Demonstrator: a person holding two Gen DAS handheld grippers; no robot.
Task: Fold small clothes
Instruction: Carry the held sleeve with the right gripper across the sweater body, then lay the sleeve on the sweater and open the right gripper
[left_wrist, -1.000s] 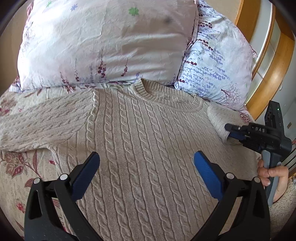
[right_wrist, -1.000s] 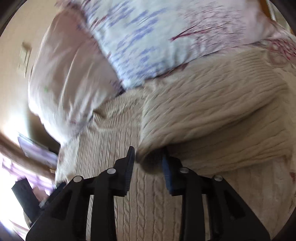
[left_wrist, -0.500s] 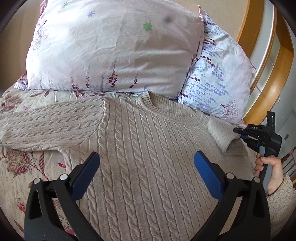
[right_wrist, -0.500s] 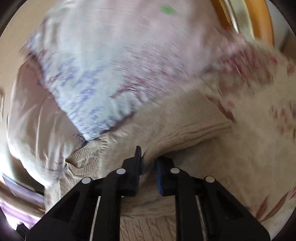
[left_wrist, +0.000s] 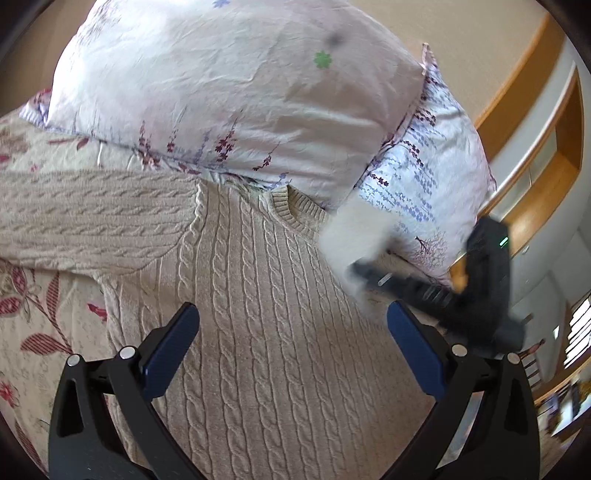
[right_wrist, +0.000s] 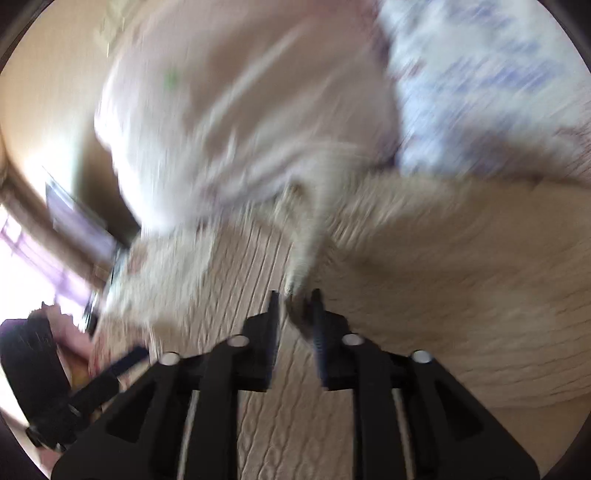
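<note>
A beige cable-knit sweater (left_wrist: 266, 314) lies flat on the bed, neck toward the pillows, its left sleeve (left_wrist: 92, 221) stretched out to the left. My left gripper (left_wrist: 291, 343) is open and empty, hovering over the sweater's chest. My right gripper (right_wrist: 295, 314) is shut on the cuff of the right sleeve (right_wrist: 306, 254) and holds it lifted over the sweater body; it shows blurred in the left wrist view (left_wrist: 362, 273), near the collar (left_wrist: 295, 214).
Two floral pillows (left_wrist: 240, 96) (left_wrist: 436, 177) lie behind the sweater. A floral bedspread (left_wrist: 33, 325) shows at the left. A wooden headboard frame (left_wrist: 535, 192) stands at the right. The right wrist view is motion-blurred.
My right gripper has carried the right sleeve cuff up and leftward from the bed's right edge to over the sweater's chest. My left gripper stayed open over the sweater.
</note>
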